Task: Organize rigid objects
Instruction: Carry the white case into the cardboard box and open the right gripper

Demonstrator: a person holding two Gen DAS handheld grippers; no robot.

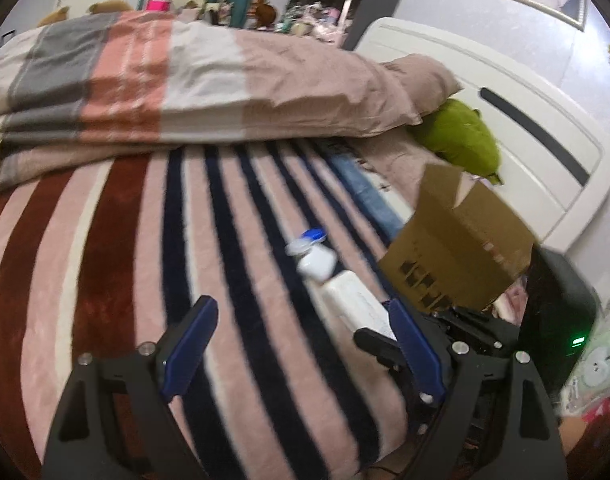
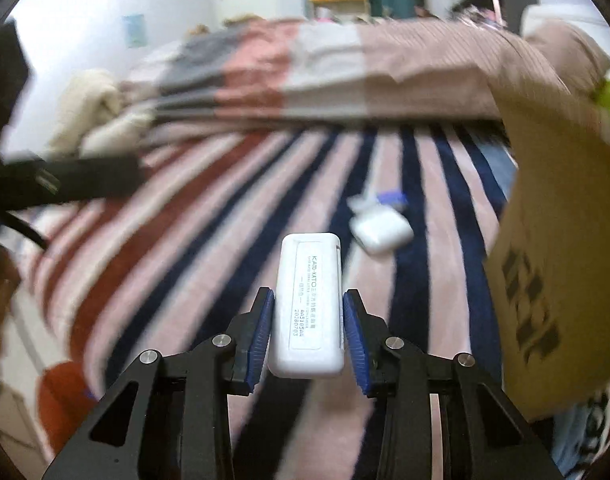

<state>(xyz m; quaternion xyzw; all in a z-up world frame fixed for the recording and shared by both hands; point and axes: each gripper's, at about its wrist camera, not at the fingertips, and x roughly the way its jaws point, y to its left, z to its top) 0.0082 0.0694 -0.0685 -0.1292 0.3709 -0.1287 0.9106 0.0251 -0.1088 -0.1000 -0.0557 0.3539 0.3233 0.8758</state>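
My right gripper [image 2: 309, 295] is shut on a white oblong case [image 2: 309, 304] with a printed label, held lengthwise between the blue pads just above the striped blanket [image 2: 209, 216]. In the left wrist view the same white case [image 1: 355, 304] shows with one black finger [image 1: 379, 342] of the right gripper under it. My left gripper [image 1: 301, 306] stands open over the blanket, nothing between its fingers. A small white earbud case [image 2: 381, 230] and a blue-and-white item [image 2: 391, 199] lie on the blanket beyond the held case. An open cardboard box [image 2: 557, 260] stands at the right.
A folded quilt [image 1: 185, 80] and a pillow [image 1: 405, 80] lie across the far side of the bed. A green soft thing [image 1: 465, 140] rests by the white headboard [image 1: 525, 128]. Right of the cardboard box [image 1: 461, 248] sits a black device [image 1: 561, 320] with a green light.
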